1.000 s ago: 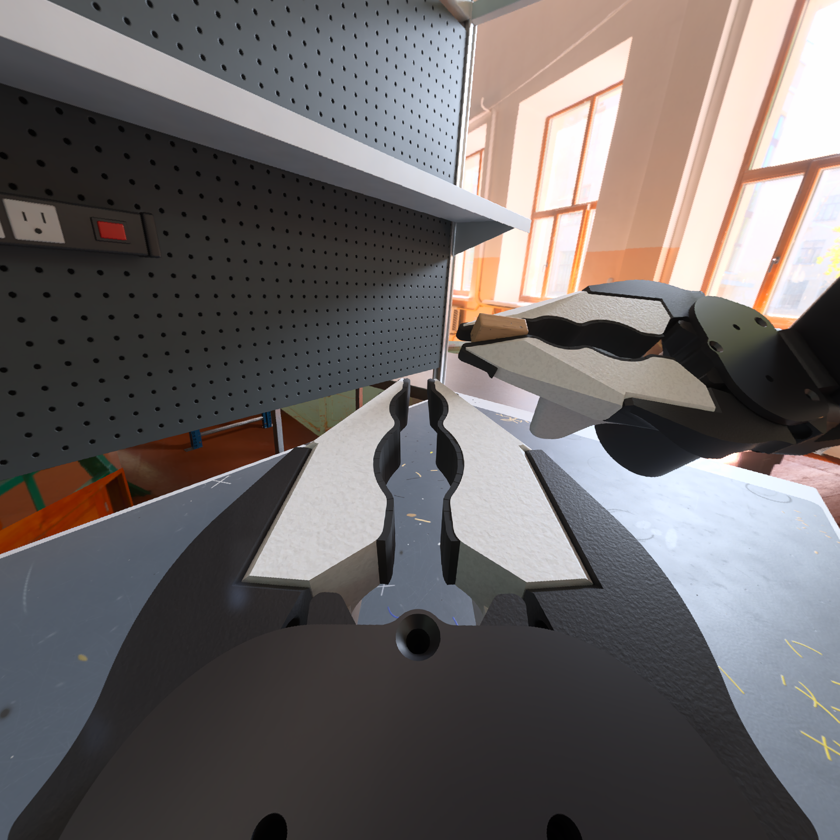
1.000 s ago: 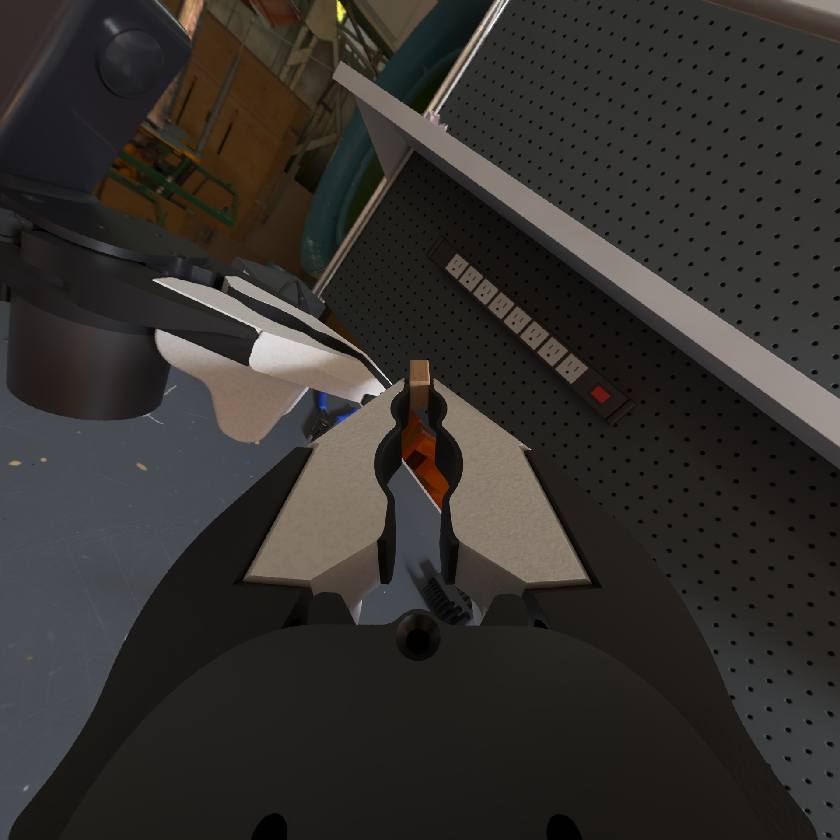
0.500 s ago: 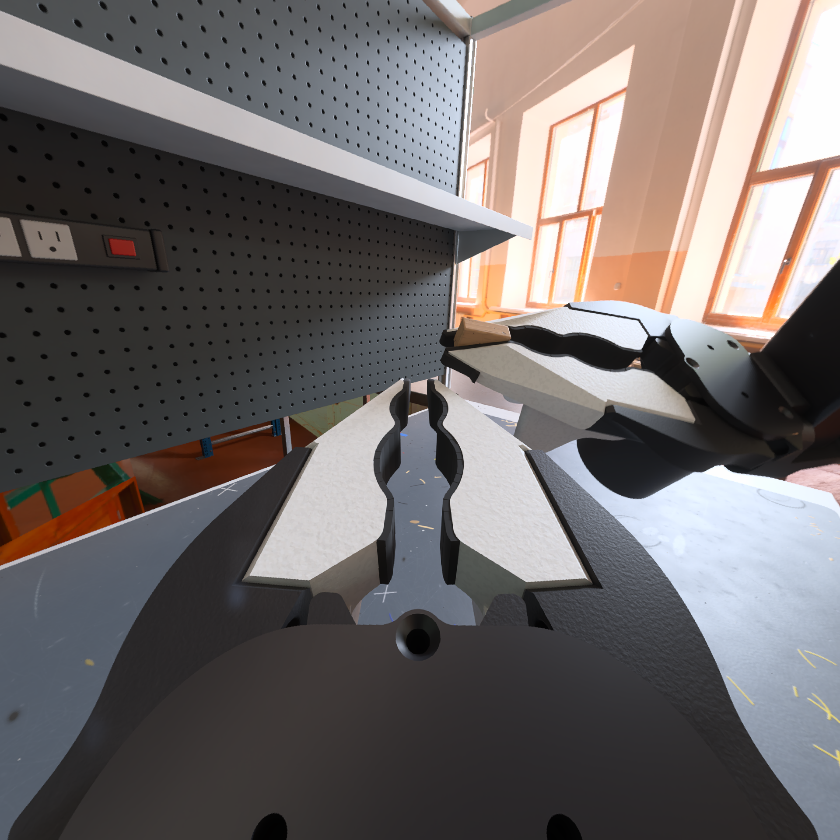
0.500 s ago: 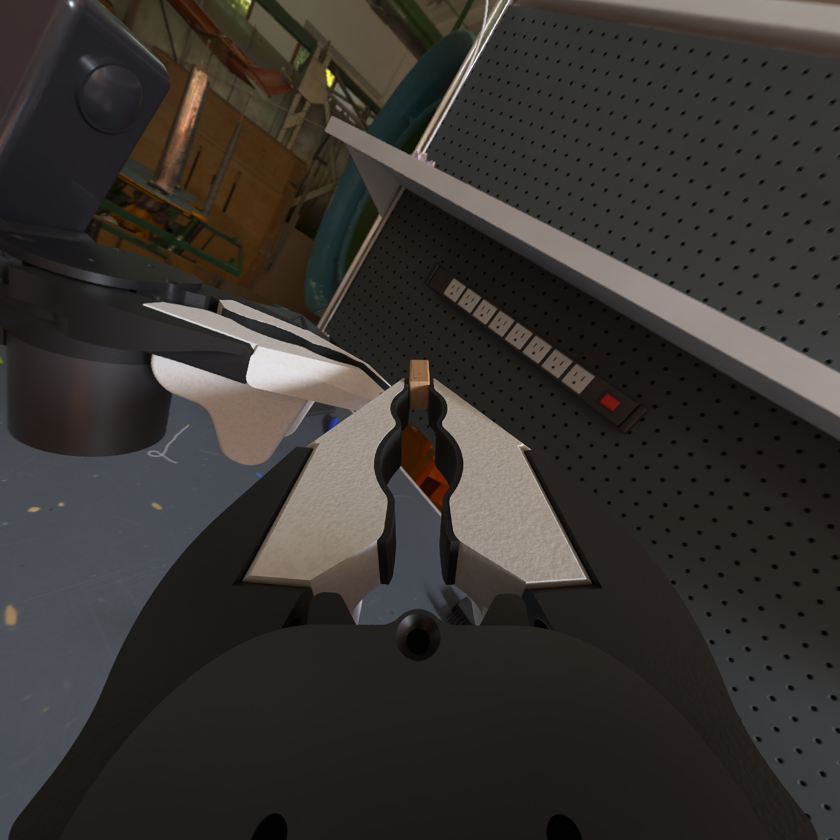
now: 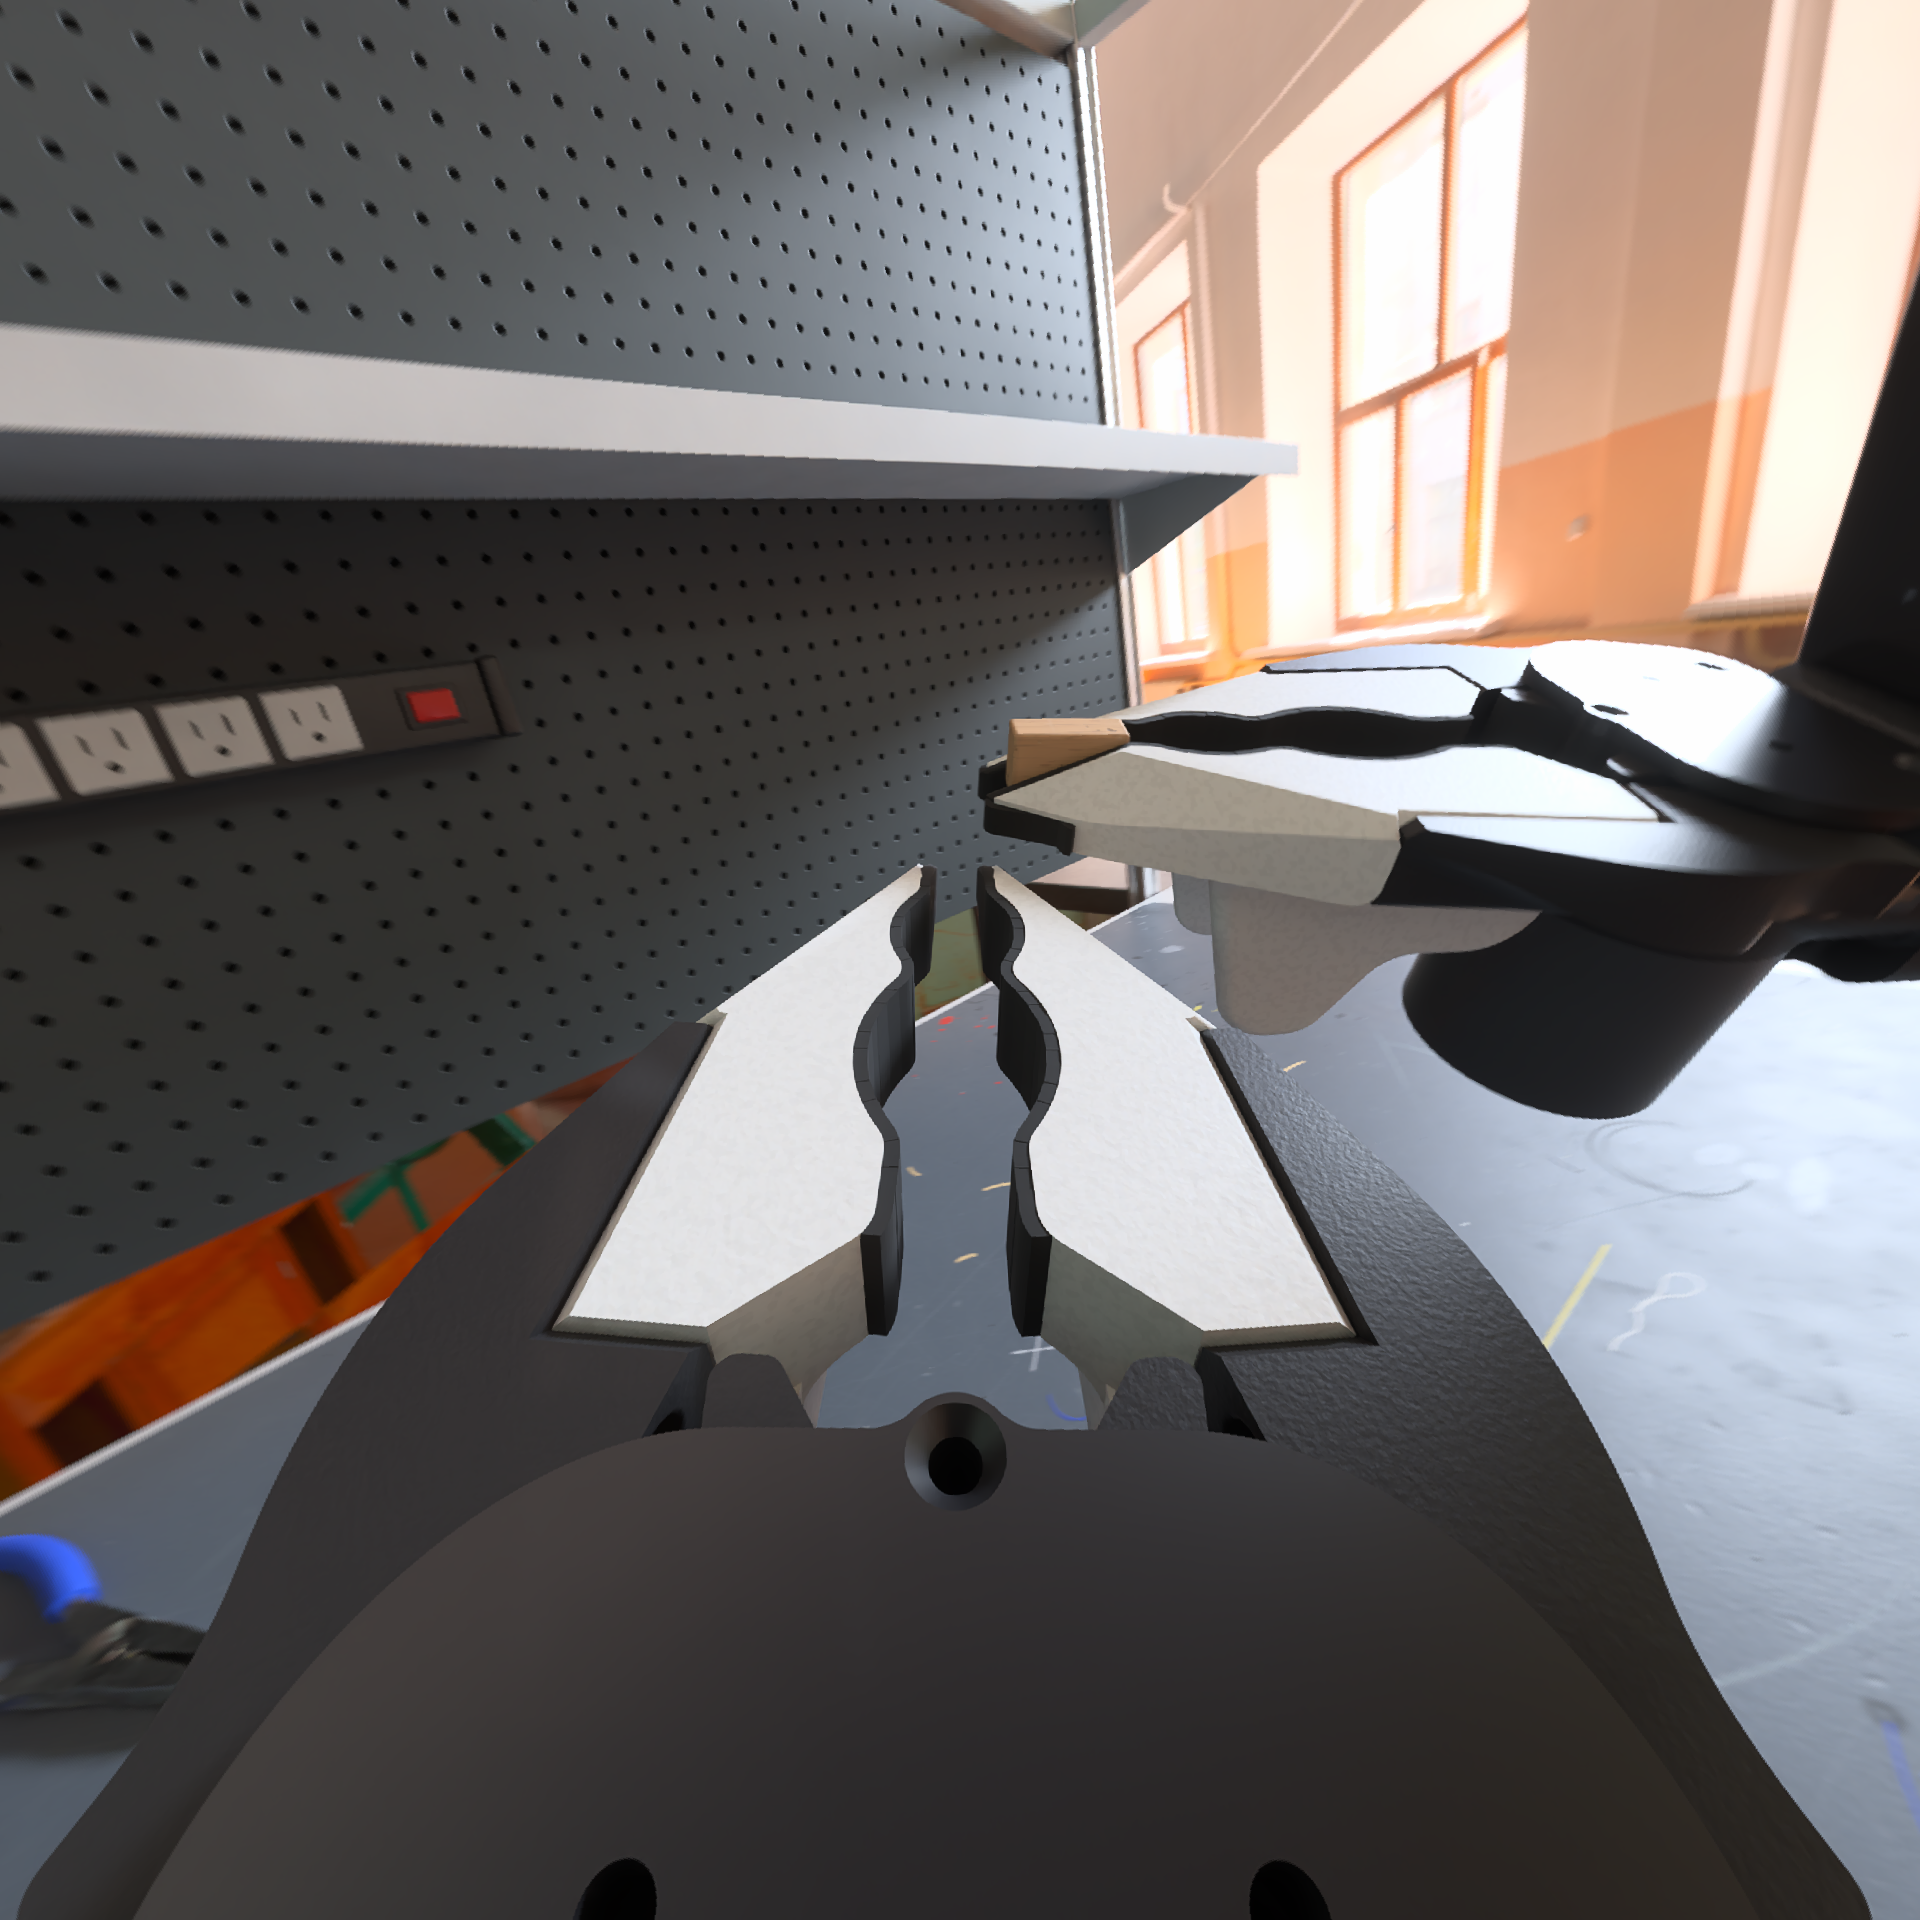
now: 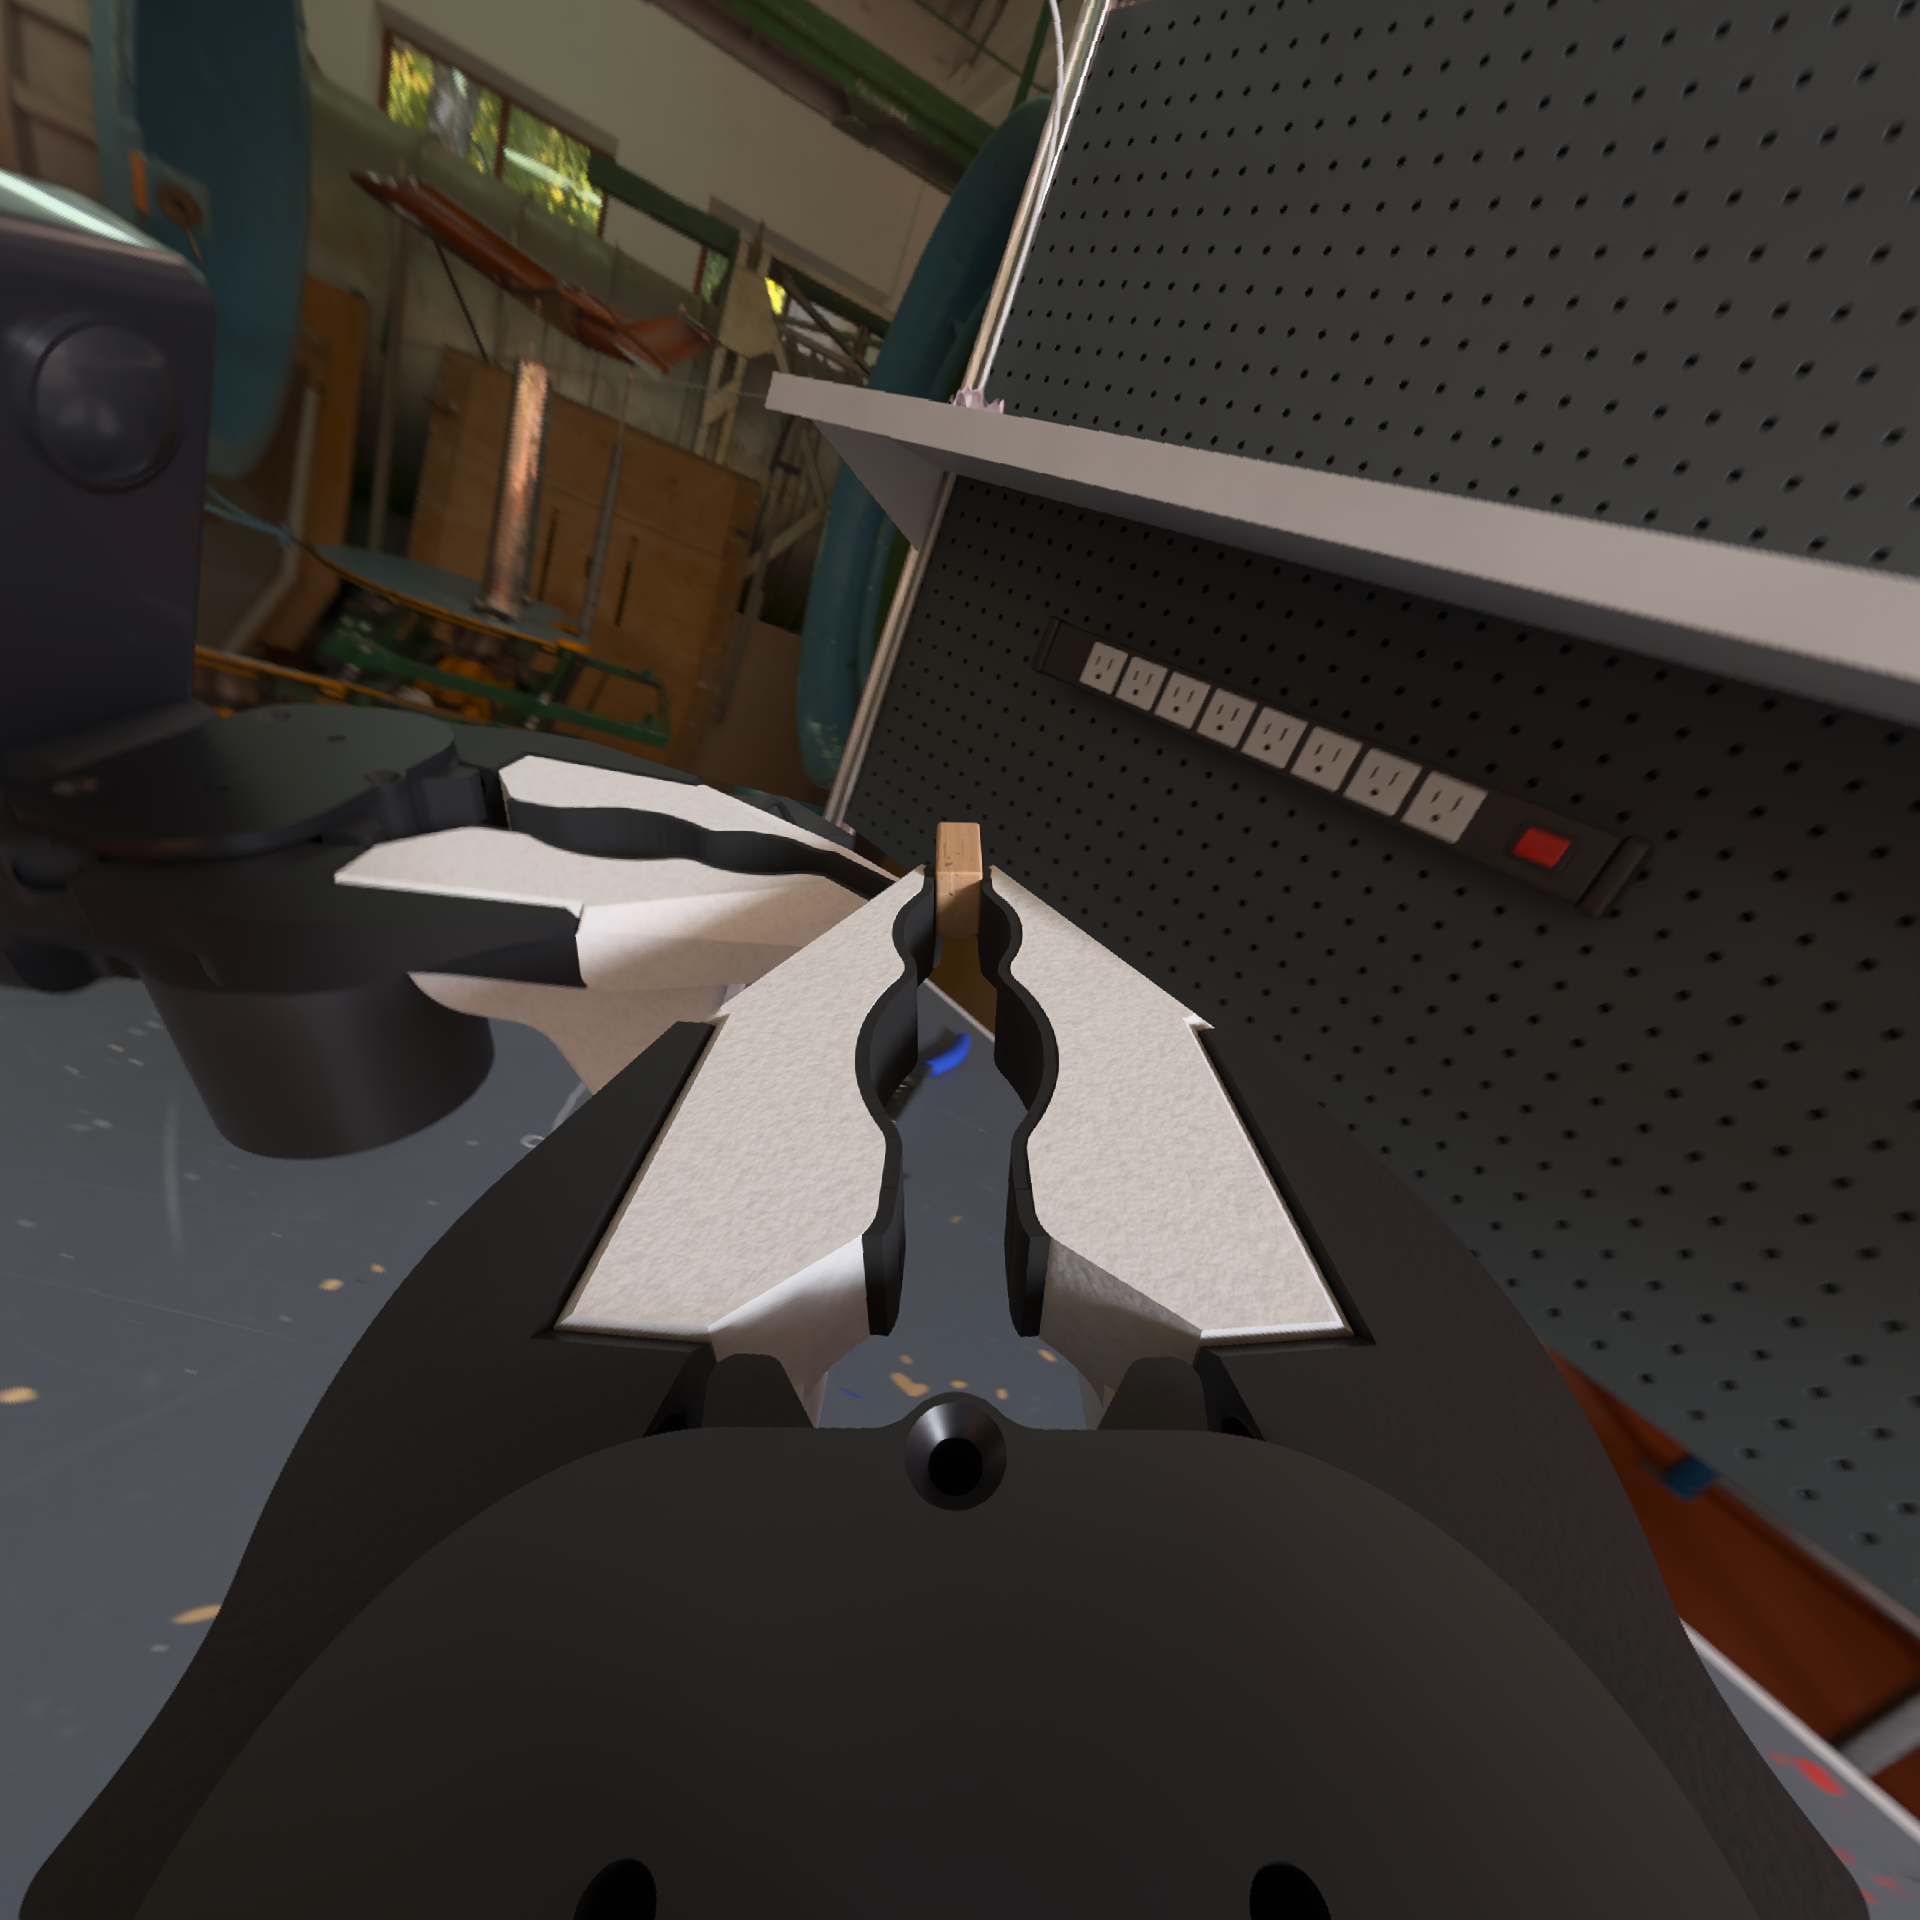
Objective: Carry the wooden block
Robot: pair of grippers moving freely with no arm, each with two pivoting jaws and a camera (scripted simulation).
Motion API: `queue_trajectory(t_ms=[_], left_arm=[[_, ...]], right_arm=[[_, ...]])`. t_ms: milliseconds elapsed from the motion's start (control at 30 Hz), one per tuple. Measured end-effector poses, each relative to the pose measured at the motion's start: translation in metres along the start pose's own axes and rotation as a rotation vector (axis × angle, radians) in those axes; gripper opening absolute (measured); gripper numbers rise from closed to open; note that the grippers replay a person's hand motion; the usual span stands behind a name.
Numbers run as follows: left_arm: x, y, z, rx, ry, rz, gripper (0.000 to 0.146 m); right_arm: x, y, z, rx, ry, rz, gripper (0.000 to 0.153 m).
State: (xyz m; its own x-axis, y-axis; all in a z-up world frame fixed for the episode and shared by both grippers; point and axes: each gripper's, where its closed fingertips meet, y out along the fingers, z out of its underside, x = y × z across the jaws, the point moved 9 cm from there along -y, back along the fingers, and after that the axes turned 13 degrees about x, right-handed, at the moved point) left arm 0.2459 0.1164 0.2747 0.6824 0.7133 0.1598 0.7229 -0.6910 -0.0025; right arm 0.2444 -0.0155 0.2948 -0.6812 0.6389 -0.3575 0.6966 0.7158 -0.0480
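A small wooden block [image 6: 957, 871] is pinched upright between the tips of my right gripper [image 6: 956, 896], which is shut on it and holds it in the air above the bench. In the left wrist view the block [image 5: 1062, 742] sticks out of the right gripper [image 5: 1023, 779], which lies level just above and to the right of my left gripper [image 5: 953, 883]. My left gripper is empty, its jaws a narrow gap apart. In the right wrist view the left gripper [image 6: 810, 868] comes in from the left, its tips close beside the block.
A dark pegboard wall [image 5: 520, 935] with a grey shelf [image 5: 644, 447] and a power strip [image 5: 239, 732] stands right ahead. The grey workbench top [image 5: 1714, 1299] lies below. A blue-handled tool [image 5: 47, 1574] lies at the bench's left, and shows in the right wrist view [image 6: 945, 1055].
Both grippers have swung towards the pegboard, staying side by side. The right gripper now lies more level, still shut on the block. The left gripper's gap is unchanged.
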Motion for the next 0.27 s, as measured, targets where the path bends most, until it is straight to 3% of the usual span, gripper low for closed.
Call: queue_trajectory(t_ms=[100, 267], left_arm=[[-0.0036, -0.0005, -0.0013, 0.006, 0.06, -0.044, 0.008], [-0.0048, -0.0025, -0.0032, 0.0, 0.121, -0.066, 0.008]], right_arm=[[-0.0019, 0.0, 0.0012, -0.017, 0.078, -0.046, 0.006], [0.0002, -0.0019, -0.0024, -0.011, 0.052, -0.03, 0.006]])
